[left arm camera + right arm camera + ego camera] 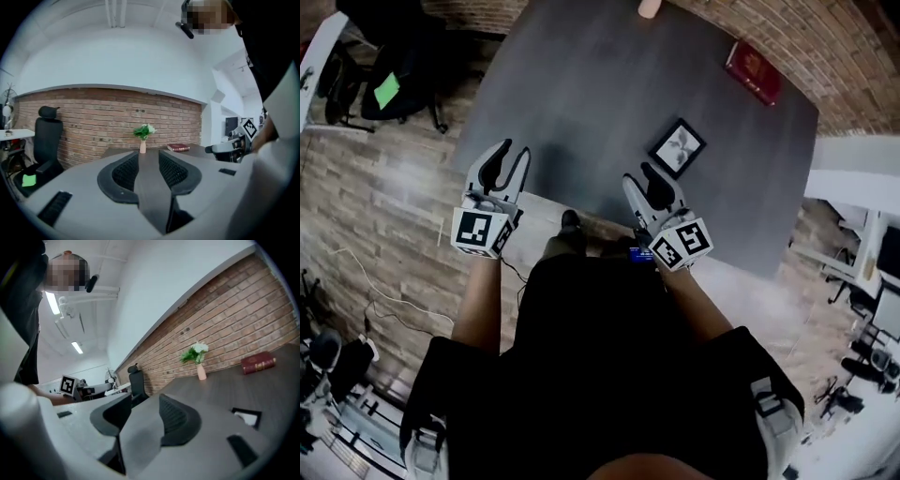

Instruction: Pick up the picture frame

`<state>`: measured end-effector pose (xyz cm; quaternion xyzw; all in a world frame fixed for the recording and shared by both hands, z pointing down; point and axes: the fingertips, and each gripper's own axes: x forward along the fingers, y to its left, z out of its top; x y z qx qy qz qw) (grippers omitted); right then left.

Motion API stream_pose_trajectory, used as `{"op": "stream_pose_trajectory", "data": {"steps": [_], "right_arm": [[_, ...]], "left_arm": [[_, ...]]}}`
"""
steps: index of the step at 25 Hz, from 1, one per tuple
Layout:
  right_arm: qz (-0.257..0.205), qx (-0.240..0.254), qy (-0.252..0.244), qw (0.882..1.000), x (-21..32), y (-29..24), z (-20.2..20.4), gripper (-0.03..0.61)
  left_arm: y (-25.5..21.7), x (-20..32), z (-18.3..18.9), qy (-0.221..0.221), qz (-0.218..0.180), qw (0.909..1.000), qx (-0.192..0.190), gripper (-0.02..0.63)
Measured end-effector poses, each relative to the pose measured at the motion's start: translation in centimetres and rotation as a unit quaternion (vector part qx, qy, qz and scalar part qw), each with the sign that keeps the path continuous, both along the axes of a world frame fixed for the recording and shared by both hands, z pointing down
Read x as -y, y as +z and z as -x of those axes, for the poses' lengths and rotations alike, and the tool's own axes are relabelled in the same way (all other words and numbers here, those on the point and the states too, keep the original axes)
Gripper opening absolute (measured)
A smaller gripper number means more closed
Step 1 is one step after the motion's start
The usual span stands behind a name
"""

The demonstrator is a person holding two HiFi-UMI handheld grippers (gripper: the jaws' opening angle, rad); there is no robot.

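The picture frame [678, 147] is small and black with a white print, and it lies flat on the dark grey table [581, 84], right of centre. In the right gripper view the frame [246, 416] sits low at the right, on the tabletop. My right gripper [639, 175] hovers over the table's near edge, a short way in front and left of the frame, open with nothing between its jaws [140, 418]. My left gripper [511, 155] is held at the table's near left edge, also open and empty [149, 171].
A red book [754, 72] lies at the table's far right and a pink vase with a green plant [142, 145] stands at the far edge. A black office chair [394, 75] is left of the table. A brick wall runs behind.
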<state>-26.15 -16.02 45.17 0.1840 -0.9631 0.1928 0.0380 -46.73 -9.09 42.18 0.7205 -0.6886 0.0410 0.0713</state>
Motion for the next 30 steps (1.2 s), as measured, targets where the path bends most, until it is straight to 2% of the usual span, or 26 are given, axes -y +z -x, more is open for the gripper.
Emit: {"op": "stream_pose_trajectory", "data": {"steps": [3,6,9,13,18,22,25,30], "right_arm": [[-0.002,-0.006,0.06,0.998,2.5,0.5,-2.2,0.189],[0.009,-0.015,0.127,0.992,5.0,1.6,-5.9,0.189],[0.033,-0.019,0.198,0.98,7.3,3.0,-10.2,0.188],[0.057,-0.025,0.235,0.97,11.4,5.3,-14.1,0.189],[0.123,-0.058,0.235,0.962,15.5,10.8,-16.3,0.188],[0.183,-0.087,0.227,0.952,17.0,15.2,-17.0,0.187],[0.219,-0.108,0.217,0.945,17.9,17.7,-16.7,0.187],[0.258,-0.139,0.225,0.929,18.9,20.3,-17.1,0.184]], "left_arm": [[0.8,5.1,-1.9,0.068,0.01,0.9976,-0.004,0.126],[2.1,9.8,-5.2,0.132,0.028,0.9907,-0.022,0.126],[4.3,14.1,-9.9,0.21,0.064,0.9745,-0.046,0.126],[7.5,18.9,-16.2,0.275,0.116,0.9511,-0.081,0.126],[13.2,23.1,-21.7,0.312,0.205,0.9208,-0.113,0.126],[17.3,25.4,-24.4,0.316,0.27,0.9012,-0.123,0.126],[19.7,26.5,-25.5,0.313,0.311,0.8901,-0.113,0.126],[22.9,26.5,-27.6,0.325,0.38,0.8597,-0.103,0.126]]}}
